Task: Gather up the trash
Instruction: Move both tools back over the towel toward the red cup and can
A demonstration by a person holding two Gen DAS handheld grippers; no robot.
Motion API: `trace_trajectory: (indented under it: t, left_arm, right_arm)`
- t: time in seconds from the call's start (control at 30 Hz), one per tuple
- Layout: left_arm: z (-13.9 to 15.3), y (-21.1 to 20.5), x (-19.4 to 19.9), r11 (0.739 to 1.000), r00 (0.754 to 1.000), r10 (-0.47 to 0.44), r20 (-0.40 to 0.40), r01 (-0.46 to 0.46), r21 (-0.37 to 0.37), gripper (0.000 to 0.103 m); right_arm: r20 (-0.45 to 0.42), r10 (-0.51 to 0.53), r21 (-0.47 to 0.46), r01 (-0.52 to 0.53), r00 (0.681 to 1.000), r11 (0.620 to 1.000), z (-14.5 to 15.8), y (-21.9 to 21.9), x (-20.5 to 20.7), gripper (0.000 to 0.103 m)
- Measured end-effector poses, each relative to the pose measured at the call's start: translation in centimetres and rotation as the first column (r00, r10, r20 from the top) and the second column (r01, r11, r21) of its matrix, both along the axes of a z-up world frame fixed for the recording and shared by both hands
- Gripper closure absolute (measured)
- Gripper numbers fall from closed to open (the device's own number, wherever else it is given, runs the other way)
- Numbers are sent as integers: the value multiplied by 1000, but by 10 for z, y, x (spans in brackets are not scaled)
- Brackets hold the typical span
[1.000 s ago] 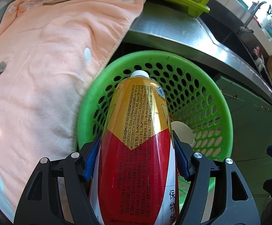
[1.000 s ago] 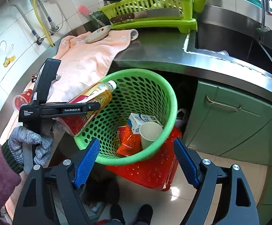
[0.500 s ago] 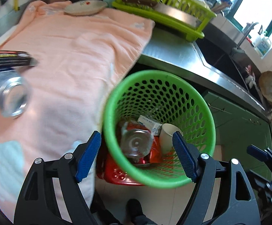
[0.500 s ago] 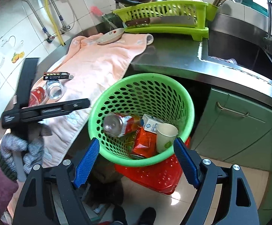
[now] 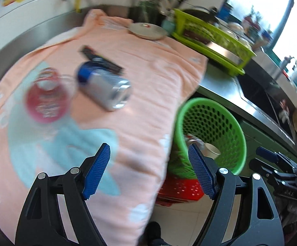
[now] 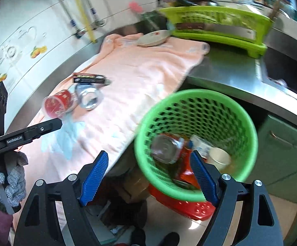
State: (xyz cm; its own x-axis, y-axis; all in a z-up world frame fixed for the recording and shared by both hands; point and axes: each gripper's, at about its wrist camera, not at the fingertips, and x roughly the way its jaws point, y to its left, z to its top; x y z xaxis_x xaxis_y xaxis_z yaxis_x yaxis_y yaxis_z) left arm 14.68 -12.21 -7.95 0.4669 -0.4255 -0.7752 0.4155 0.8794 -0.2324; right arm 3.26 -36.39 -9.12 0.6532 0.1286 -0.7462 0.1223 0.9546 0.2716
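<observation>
My left gripper (image 5: 148,172) hangs open and empty over the pink towel (image 5: 140,94), left of the green basket (image 5: 216,121). On the towel lie a silver can with a blue end (image 5: 104,86), a red plastic cup (image 5: 47,100) and a black box (image 5: 101,59). My right gripper (image 6: 148,176) is open and empty, low in front of the basket (image 6: 199,110). Inside the basket lie the red and gold bottle (image 6: 166,149), a paper cup (image 6: 220,157), a small carton (image 6: 201,143) and a red wrapper (image 6: 186,164).
A white plate (image 5: 147,30) and a lime dish rack (image 5: 211,39) stand at the back of the steel counter (image 6: 226,69), with the sink beyond. A red crate (image 6: 189,205) sits under the basket. A gloved hand (image 6: 7,176) holds the left tool. Green cabinet doors (image 6: 281,153) are on the right.
The left gripper let go of the red and gold bottle, which now lies in the basket. It then swung left and up over the towel. The right gripper shifted left.
</observation>
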Motion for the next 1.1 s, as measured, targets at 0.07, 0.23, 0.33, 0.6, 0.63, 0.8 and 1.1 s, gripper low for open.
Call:
trace_trajectory:
  t: [0.07,0.23,0.33,0.6,0.63,0.8,1.1]
  left_arm:
    - [3,18,2,999,999,34,3,-34,-9,25]
    - [12,70,10,990,991,137,13,-136,-23,25]
    - [18,94,14,983,984,178,20,-177,-36,25]
    - [24,138,27,964,966,260,13,-259,-59,25]
    - [25,142,30,962,964,266,11,-265,-57,25]
    - [31,158,46,955,957,290,12,-289,-65,25]
    - [31,169,83,954,959,283,-12,-283,-98,25]
  right_arm:
    - [3,33,-9,-33,999,999,2,14,12,24]
    - [11,125,-28,-125,992,992,6,49,47,24]
    - [16,171,-25,-171,985,985,10,69,71,24]
    - [29,283,-63,-281,959,958,19,116,142,24]
    - [29,285,-65,-283,958,957,19,119,148,24]
    - [13,278,-45,-277,961,960,16,130,179,24]
    - [-19,235,62,-234,972,970,33,137,225,24]
